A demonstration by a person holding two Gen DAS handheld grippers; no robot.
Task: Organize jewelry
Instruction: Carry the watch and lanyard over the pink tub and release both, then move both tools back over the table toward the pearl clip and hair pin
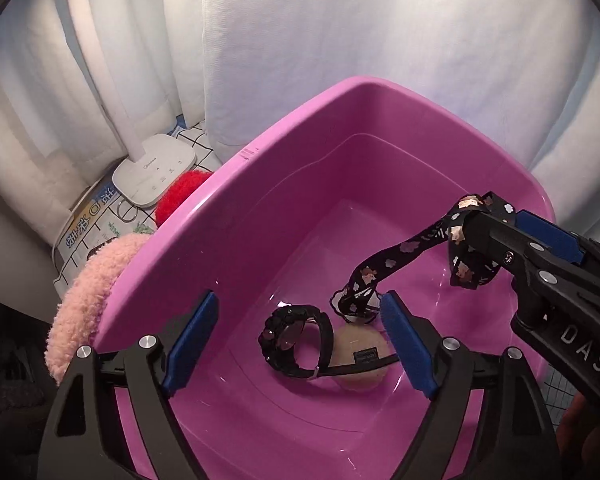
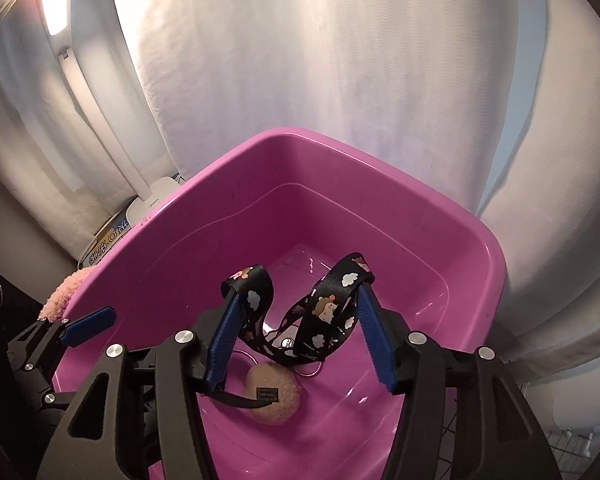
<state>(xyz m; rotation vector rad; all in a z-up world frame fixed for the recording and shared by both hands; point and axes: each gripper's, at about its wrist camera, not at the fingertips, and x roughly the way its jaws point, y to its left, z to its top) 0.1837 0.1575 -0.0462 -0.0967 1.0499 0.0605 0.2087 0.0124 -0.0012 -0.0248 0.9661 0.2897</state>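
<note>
Right tongs (image 2: 296,320) over the pink tub (image 1: 204,216), fingers spread apart; a black patterned lanyard (image 2: 328,312) drapes over both blue pads (image 2: 374,340), looped across the gap rather than pinched. In the left wrist view the right tongs (image 1: 484,220) reach in from the right with the lanyard (image 1: 404,252) hung off the tips, its strap trailing down to the tub floor. There the lanyard's lower end lies bunched, with a metal ring (image 2: 312,370) at the clip.

Left tongs (image 1: 300,344) apart, holding nothing, poised above the near rim of the tub, pads either side of the view onto the tub floor.

On the tub floor: a black wristwatch (image 1: 296,340), lying on its side, band curled. Just beside it, a round beige fuzzy puff (image 1: 360,356) with a small black tag; a black strap runs across it. Puff and lanyard end lie close together.

Outside the tub, left side: a pink fluffy item (image 1: 84,300) against the rim, a red fuzzy ball (image 1: 180,196) behind it, a white lamp base (image 1: 152,172) on the desk (image 1: 204,148) with its grid-pattern cover. White curtain (image 1: 380,40) behind.
</note>
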